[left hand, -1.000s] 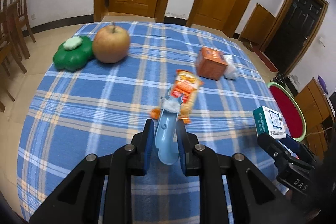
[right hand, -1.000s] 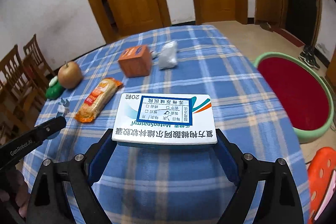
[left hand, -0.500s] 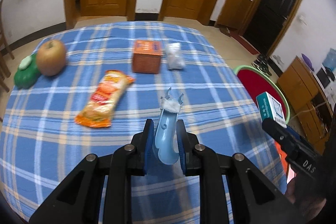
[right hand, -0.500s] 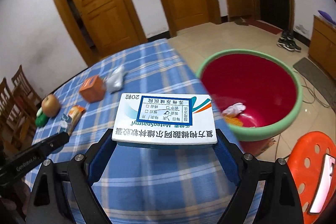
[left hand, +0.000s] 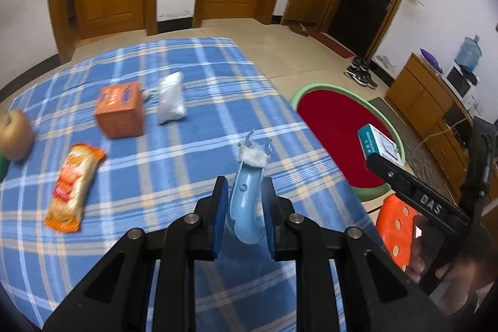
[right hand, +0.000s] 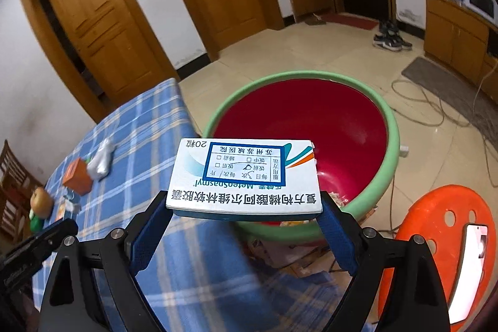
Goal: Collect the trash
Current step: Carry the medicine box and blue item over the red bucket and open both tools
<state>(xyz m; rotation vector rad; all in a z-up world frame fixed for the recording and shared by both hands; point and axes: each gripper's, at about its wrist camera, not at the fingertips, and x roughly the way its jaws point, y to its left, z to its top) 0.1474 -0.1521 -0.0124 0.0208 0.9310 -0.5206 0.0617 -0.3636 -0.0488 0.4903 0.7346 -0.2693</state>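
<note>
My left gripper (left hand: 242,204) is shut on a light blue plastic tool with a white fluffy tip (left hand: 247,192), held above the blue checked tablecloth (left hand: 174,164). My right gripper (right hand: 246,213) is shut on a white and blue medicine box (right hand: 246,176), held at the near rim of the red basin with a green rim (right hand: 392,126). The basin (left hand: 314,87) stands on the floor right of the table. The right gripper with the box (left hand: 378,145) also shows in the left wrist view.
On the table lie an orange snack packet (left hand: 73,185), an orange box (left hand: 119,109), a silver pouch (left hand: 169,101) and an apple (left hand: 14,134). An orange stool (right hand: 442,241) with a phone (right hand: 471,266) stands beside the basin. Cables lie on the floor.
Both grippers have swung to the right, from over the table toward the red basin. The medicine box now sits at the basin's near rim. Both grips are unchanged.
</note>
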